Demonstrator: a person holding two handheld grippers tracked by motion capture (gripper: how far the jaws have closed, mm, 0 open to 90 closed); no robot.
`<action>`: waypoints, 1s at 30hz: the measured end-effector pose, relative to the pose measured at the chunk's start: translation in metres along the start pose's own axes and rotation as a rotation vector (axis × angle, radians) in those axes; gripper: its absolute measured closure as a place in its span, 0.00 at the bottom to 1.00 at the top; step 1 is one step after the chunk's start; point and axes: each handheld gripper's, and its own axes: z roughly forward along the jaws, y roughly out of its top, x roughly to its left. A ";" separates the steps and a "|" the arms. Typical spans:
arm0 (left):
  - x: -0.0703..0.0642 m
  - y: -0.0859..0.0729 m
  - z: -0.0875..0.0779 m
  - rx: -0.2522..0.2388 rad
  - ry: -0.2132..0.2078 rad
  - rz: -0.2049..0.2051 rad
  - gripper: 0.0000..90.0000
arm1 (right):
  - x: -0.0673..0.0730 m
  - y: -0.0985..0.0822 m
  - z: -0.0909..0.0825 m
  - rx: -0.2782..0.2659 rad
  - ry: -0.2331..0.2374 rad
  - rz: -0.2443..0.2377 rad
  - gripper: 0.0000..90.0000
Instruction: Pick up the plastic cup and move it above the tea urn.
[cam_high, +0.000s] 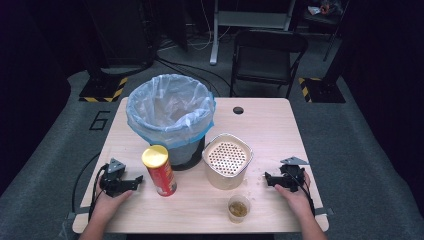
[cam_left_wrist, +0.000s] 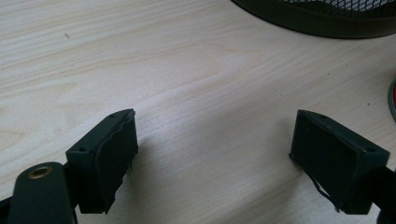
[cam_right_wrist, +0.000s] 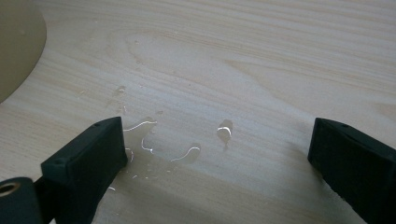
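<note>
While both hands rest near the tabletop's (cam_high: 270, 120) near edge, the left gripper (cam_high: 131, 183) lies by the left edge, jaws wide with nothing between them, just beside the upright red chip can (cam_high: 160, 171). Toward the right edge, the right gripper (cam_high: 268, 178) also has wide, unfilled jaws, aimed at the beige strainer tub (cam_high: 226, 161), over small puddles (cam_right_wrist: 154, 140) on the wood.

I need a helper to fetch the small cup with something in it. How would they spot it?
Start at the big bin lined with a pale blue bag at the table's back. Come forward past the cream strainer tub. Nearest the front edge stands the small clear plastic cup, the shortest container, holding yellowish-brown contents.
</note>
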 end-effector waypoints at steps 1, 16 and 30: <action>0.000 0.000 0.000 0.002 0.001 0.001 0.16 | 0.000 0.000 0.000 0.000 0.000 0.000 0.04; 0.000 0.000 0.000 0.002 0.008 0.003 0.16 | 0.008 0.005 -0.018 -0.045 0.038 -0.052 0.40; 0.000 0.000 -0.001 0.007 0.009 0.009 0.16 | 0.044 0.014 -0.053 -0.116 0.247 -0.192 0.38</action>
